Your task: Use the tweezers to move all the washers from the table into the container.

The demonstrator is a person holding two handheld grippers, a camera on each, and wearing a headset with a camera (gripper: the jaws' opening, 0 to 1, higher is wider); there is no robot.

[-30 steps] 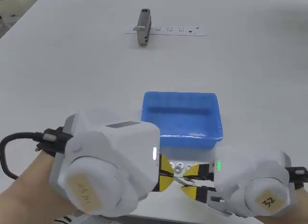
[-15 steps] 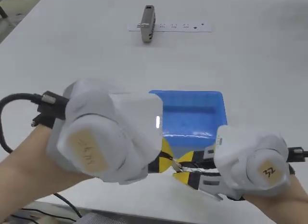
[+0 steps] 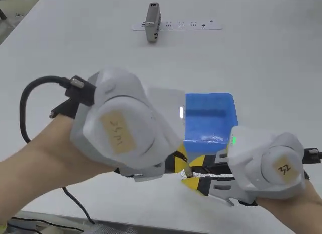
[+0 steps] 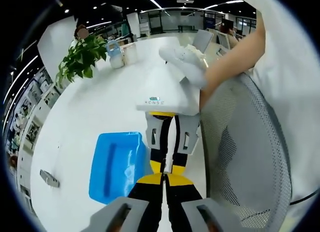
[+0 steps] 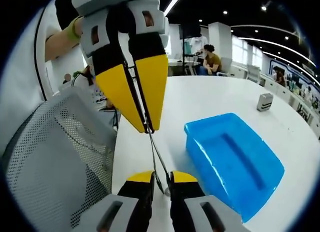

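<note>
Tweezers point(image 5: 154, 153) at lower centre of the right gripper view; left gripper point(image 5: 148, 128) fingers pinch the upper end; right gripper point(image 5: 162, 178) fingers narrow, holding the lower arms; blue container point(image 5: 232, 162) at right on worktop point(image 5: 210, 100).

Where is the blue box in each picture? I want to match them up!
Head view: the blue box is in the middle, a bit to the right.
Left gripper view: the blue box is at the lower left.
Right gripper view: the blue box is on the right, below the middle.
Shared landmark: the grey block on the table, further off than the box.
</note>
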